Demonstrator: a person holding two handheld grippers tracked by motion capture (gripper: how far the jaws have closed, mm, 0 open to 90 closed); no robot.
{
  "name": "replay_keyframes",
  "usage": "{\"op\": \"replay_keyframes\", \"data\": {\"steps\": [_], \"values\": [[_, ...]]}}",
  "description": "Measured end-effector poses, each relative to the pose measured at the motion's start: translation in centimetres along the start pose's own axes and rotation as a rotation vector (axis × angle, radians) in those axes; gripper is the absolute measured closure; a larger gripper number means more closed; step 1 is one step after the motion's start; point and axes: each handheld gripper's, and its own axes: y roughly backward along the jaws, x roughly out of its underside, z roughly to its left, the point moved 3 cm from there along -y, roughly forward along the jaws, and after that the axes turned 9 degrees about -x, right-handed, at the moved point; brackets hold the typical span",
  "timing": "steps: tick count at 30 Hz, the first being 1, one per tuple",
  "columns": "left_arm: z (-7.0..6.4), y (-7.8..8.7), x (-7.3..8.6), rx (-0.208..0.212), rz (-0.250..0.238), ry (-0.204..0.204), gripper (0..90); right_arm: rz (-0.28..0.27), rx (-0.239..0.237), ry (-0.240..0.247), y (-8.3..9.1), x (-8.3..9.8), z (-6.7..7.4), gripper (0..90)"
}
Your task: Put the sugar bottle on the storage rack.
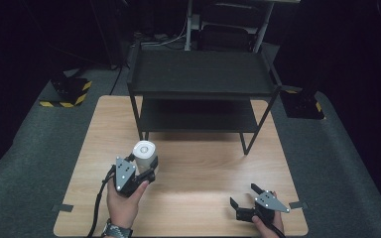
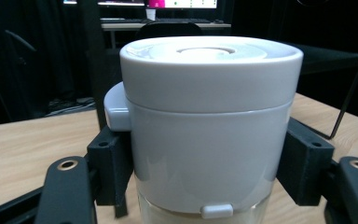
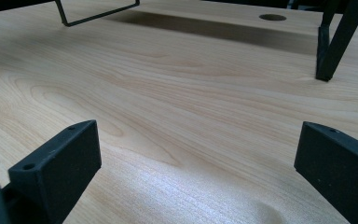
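Left gripper clamped on a white lidded canister, jaws pressed against both sides just under the lid; lower part possibly clear, hard to tell. Right gripper spread wide over bare wooden table, nothing between. Black two-tier shelf standing beyond both, well apart.
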Motion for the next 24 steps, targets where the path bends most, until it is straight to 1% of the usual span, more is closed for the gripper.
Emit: {"op": "replay_keyframes", "data": {"steps": [2, 3, 8, 13, 16, 19, 21, 22, 24], "values": [[-0.3, -0.8, -0.9, 0.006, -0.005, 0.001, 30.6, 0.001, -0.001, 0.002, 0.0, 0.0, 0.0, 0.1], [-0.3, -0.8, -0.9, 0.006, -0.005, 0.001, 30.6, 0.001, -0.001, 0.002, 0.0, 0.0, 0.0, 0.1], [-0.9, -2.3, -2.9, 0.011, -0.011, -0.002, 30.6, -0.001, -0.004, 0.001, 0.0, 0.0, 0.0, 0.1], [-1.4, -3.5, -4.2, 0.013, -0.03, 0.001, 30.6, 0.0, -0.006, 0.005, 0.0, 0.0, -0.1, 0.1], [-1.9, -4.4, -5.4, 0.013, -0.049, -0.004, 30.6, -0.001, -0.009, 0.004, 0.0, 0.0, -0.1, 0.1], [-2.2, -4.9, -5.8, 0.013, -0.056, -0.008, 30.6, -0.002, -0.012, 0.005, 0.1, 0.0, -0.1, 0.1], [-2.5, -5.4, -6.3, 0.013, -0.059, -0.012, 30.7, -0.003, -0.013, 0.004, 0.1, 0.1, -0.2, 0.1], [-2.7, -6.1, -6.7, 0.014, -0.063, -0.011, 30.7, -0.004, -0.014, 0.005, 0.1, 0.1, -0.2, 0.1], [-2.8, -6.4, -6.9, 0.013, -0.065, -0.015, 30.6, -0.005, -0.015, 0.005, 0.1, 0.1, -0.2, 0.1]]}}
